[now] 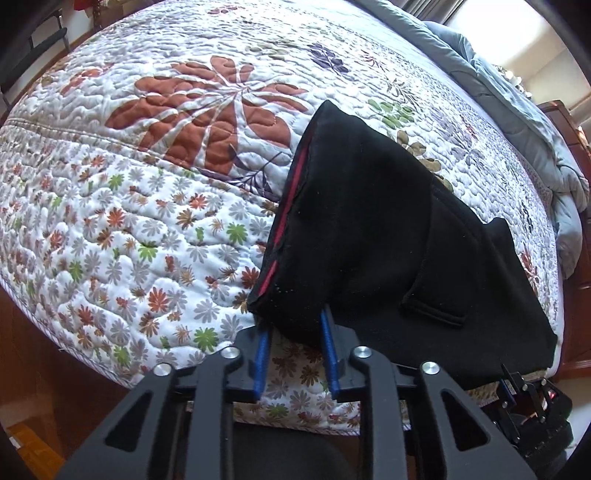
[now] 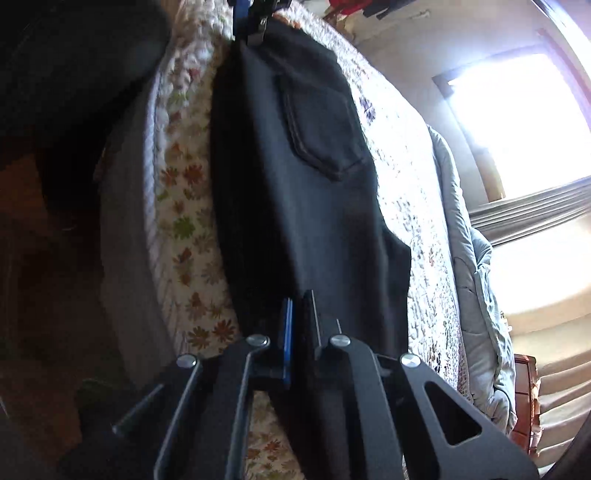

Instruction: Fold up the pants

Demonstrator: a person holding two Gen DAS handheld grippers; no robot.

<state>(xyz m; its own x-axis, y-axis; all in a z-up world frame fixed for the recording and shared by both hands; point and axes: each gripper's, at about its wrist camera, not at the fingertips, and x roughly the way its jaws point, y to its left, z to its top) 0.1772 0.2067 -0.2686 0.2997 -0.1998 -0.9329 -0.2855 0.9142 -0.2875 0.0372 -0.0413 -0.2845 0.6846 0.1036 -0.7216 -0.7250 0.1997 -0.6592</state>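
Observation:
Black pants (image 1: 369, 229) with a red inner waistband strip lie folded on the floral quilt (image 1: 147, 184) at the bed's near edge, back pocket up. My left gripper (image 1: 295, 317) is open, its blue fingers (image 1: 263, 354) straddling the pants' near corner, tips hidden under the cloth. My right gripper (image 2: 297, 306) is shut on the pants (image 2: 295, 166) at their other end. It also shows in the left wrist view (image 1: 524, 391) at the lower right. The left gripper shows in the right wrist view (image 2: 255, 18) at the top.
A grey-blue comforter (image 1: 524, 122) is bunched along the far side of the bed. A wooden nightstand (image 1: 569, 122) stands beyond it. A bright window (image 2: 524, 122) with curtains lies to the right. Wooden floor (image 1: 33, 424) runs below the bed edge.

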